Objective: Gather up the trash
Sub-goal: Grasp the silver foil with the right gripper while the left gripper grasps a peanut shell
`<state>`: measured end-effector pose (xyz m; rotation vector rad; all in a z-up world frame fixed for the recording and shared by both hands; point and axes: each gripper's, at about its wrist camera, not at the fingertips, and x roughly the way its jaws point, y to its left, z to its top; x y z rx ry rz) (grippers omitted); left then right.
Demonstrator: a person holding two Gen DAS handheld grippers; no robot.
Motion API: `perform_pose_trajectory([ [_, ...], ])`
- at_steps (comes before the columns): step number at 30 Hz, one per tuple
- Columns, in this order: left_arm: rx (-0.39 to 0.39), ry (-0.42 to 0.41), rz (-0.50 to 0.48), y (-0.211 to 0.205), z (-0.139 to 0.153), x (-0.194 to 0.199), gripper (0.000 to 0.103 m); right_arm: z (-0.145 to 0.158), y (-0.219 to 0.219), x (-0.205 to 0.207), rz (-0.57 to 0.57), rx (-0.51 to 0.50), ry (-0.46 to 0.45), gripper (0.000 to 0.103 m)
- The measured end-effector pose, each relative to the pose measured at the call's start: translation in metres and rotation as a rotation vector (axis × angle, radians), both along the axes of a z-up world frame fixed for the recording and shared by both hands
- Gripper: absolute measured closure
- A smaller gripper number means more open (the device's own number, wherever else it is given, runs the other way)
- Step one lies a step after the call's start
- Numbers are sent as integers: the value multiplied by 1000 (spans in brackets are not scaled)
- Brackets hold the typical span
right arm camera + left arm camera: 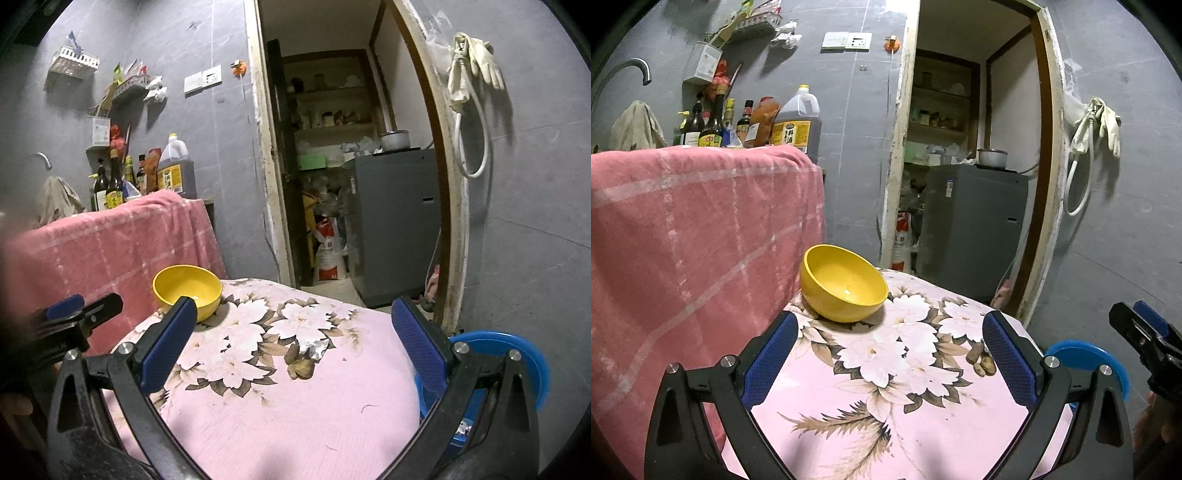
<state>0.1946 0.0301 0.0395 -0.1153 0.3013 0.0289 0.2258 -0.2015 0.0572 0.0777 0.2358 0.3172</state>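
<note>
Brown nut shells (pixel 981 360) lie on the pink floral tablecloth (pixel 886 387) near its right edge; in the right wrist view the shells (pixel 301 367) sit beside a scrap of silver foil (pixel 314 349). A yellow bowl (pixel 842 282) stands at the table's far left, also in the right wrist view (pixel 188 290). A blue bin (pixel 517 369) stands below the table's right edge, also in the left wrist view (pixel 1089 360). My left gripper (pixel 890 362) is open and empty above the table. My right gripper (pixel 295 339) is open and empty, with the shells between its fingers further ahead.
A counter draped in pink checked cloth (pixel 701 240) rises left of the table, with bottles and an oil jug (pixel 798 123) behind. A doorway (pixel 971 147) with a grey appliance (pixel 975 225) is straight ahead. Gloves and a hose (pixel 1097 125) hang on the right wall.
</note>
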Motion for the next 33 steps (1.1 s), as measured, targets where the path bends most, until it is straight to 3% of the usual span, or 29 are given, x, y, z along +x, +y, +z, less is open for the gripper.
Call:
perform_pose_trajectory([
  [12, 53, 104, -42, -11, -18, 49, 5, -20, -1, 48, 28, -49, 61, 0],
  [26, 35, 332, -87, -22, -52, 127, 6, -62, -13, 130, 69, -56, 292, 0],
  [33, 50, 435, -102, -26, -70, 155, 19, -89, 11, 163, 148, -168, 416, 23],
])
